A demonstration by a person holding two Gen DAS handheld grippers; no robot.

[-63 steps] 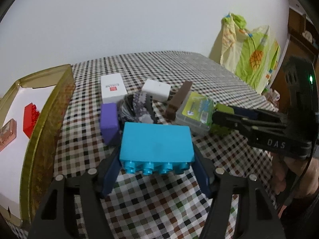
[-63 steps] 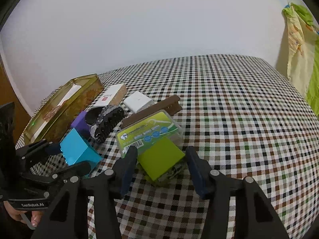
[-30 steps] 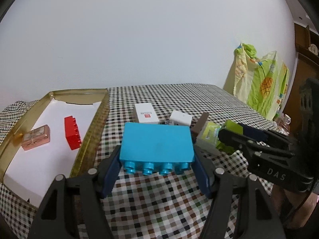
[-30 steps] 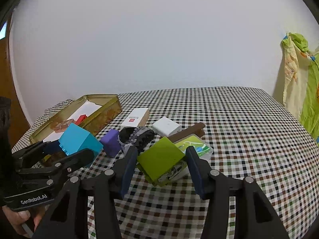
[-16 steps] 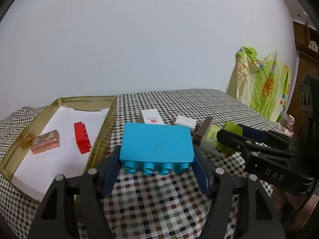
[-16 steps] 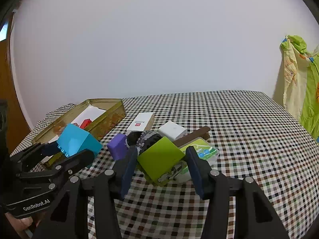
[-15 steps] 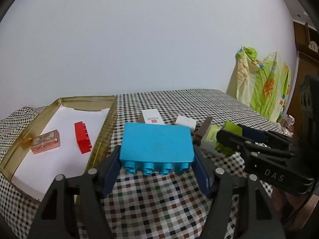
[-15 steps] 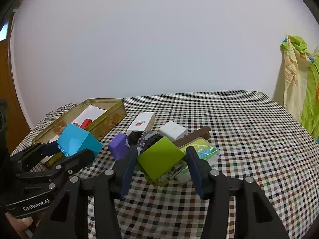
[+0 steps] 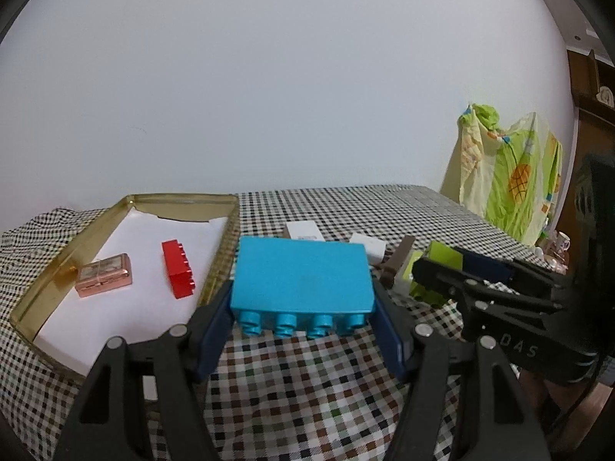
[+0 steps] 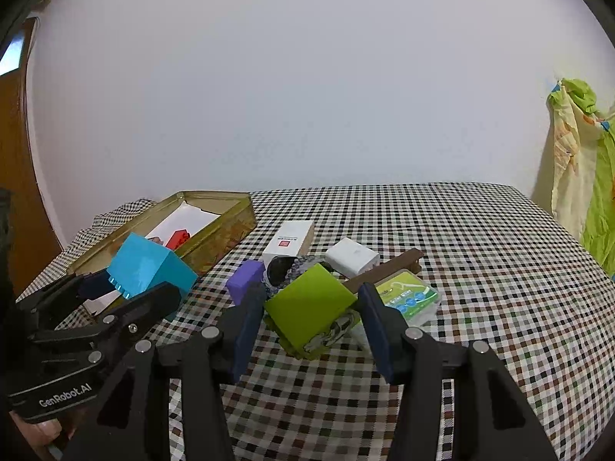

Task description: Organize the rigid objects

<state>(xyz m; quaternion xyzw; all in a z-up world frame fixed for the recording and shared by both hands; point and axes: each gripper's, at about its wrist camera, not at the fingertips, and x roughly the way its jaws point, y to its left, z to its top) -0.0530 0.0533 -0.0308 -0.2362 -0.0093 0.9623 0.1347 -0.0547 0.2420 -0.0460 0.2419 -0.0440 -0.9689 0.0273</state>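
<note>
My left gripper [image 9: 303,320] is shut on a large cyan brick [image 9: 301,274] and holds it in the air just right of the gold tin tray [image 9: 57,269]. The tray holds a red brick [image 9: 177,269] and a copper-coloured box [image 9: 103,280]. My right gripper [image 10: 311,326] is shut on a lime-green block [image 10: 309,305], held above the checked cloth. In the right wrist view the cyan brick [image 10: 148,263] and the tray [image 10: 215,238] are at the left.
On the cloth lie a purple block [image 10: 246,276], a black hair clip [image 10: 284,267], a white-and-red box [image 10: 288,242], a small white box [image 10: 351,255], a brown bar [image 10: 388,267] and a clear green-labelled case [image 10: 407,297]. A yellow-green cloth [image 9: 511,180] hangs at right.
Both grippers have lifted their blocks off the cloth. My left gripper has swung left toward the tray, which now shows more fully.
</note>
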